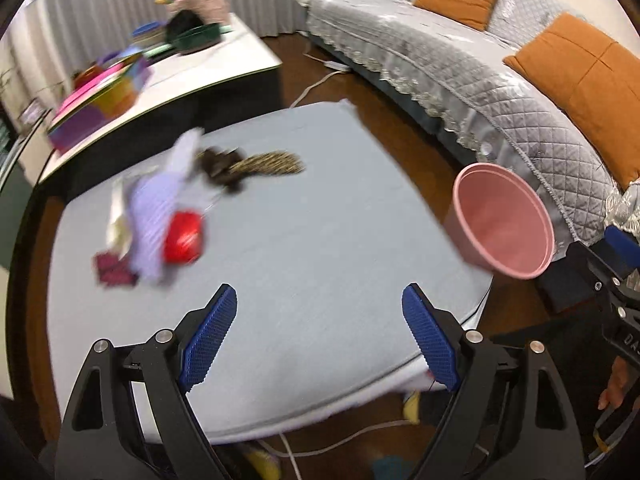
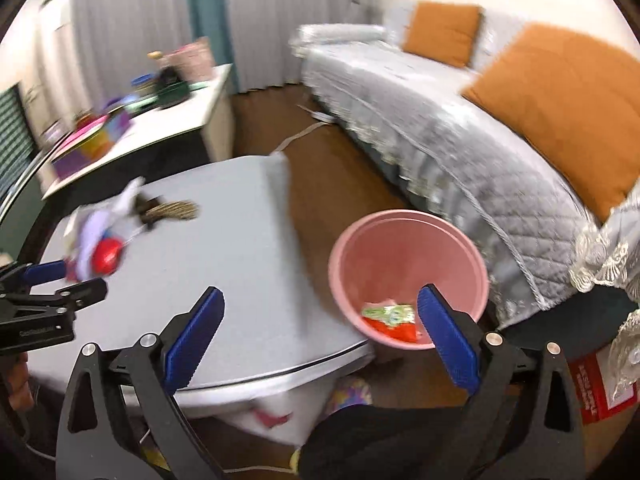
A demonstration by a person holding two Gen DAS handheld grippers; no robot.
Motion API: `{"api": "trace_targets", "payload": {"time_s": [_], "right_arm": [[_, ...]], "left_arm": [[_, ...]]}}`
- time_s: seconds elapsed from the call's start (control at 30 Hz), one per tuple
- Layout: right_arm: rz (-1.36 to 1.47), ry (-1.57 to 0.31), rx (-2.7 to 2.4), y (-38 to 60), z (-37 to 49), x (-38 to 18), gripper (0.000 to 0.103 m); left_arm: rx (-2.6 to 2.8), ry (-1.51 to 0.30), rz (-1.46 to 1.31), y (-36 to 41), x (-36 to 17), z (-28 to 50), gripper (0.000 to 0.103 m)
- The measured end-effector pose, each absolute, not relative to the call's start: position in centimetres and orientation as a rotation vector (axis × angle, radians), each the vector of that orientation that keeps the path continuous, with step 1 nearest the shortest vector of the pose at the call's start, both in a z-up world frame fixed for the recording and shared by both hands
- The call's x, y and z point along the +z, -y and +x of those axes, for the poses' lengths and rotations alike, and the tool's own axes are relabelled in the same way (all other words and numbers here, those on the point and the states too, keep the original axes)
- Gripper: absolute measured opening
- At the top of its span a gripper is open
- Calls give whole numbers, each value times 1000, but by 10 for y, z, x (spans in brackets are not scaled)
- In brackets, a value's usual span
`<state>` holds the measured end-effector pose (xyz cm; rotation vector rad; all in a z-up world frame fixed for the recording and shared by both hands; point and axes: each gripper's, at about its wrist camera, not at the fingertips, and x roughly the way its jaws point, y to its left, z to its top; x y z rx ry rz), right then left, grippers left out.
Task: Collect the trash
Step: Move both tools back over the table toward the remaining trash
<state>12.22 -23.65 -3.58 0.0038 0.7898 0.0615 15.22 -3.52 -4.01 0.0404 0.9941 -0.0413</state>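
A long sofa [image 1: 460,76] under a grey quilted cover with a lace hem ran along the pale wall, with two orange cushions [image 1: 584,84] propped against its back. Across a strip of dark wood floor [image 2: 320,168] from the sofa stood a low table [image 1: 304,216] with a grey top, and beyond that a white-topped cabinet [image 1: 208,68] crowded with coloured boxes. Past the far end of the sofa, pale curtains [image 2: 132,12] with a teal panel closed off the room, and a white cable [image 1: 316,84] lay on the floor near the sofa's foot.
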Motion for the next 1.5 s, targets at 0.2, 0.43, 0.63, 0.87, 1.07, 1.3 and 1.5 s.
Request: {"api": "trace_targets", "payload": {"time_s": [0.2, 0.43, 0.63, 0.87, 1.07, 1.3, 1.5], "right_arm": [[-90, -825, 224, 165, 73, -39, 96], [-170, -859, 352, 118, 38, -48, 96], [-177, -885, 397, 103, 27, -49, 96], [-191, -889, 408, 98, 22, -48, 96], [-186, -902, 421, 98, 24, -51, 96], [-186, -911, 429, 99, 26, -54, 96], [-181, -919, 429, 100, 29, -57, 96]], "left_arm": [[66, -972, 0, -14, -47, 84, 82], [193, -948, -41, -50, -62, 25, 82], [212, -952, -86, -60, -68, 5, 82], [196, -948, -95, -57, -69, 0, 82], [179, -948, -79, -53, -70, 1, 82], [176, -967, -90, -53, -75, 5, 82], [176, -971, -93, -54, -76, 6, 82]]}}
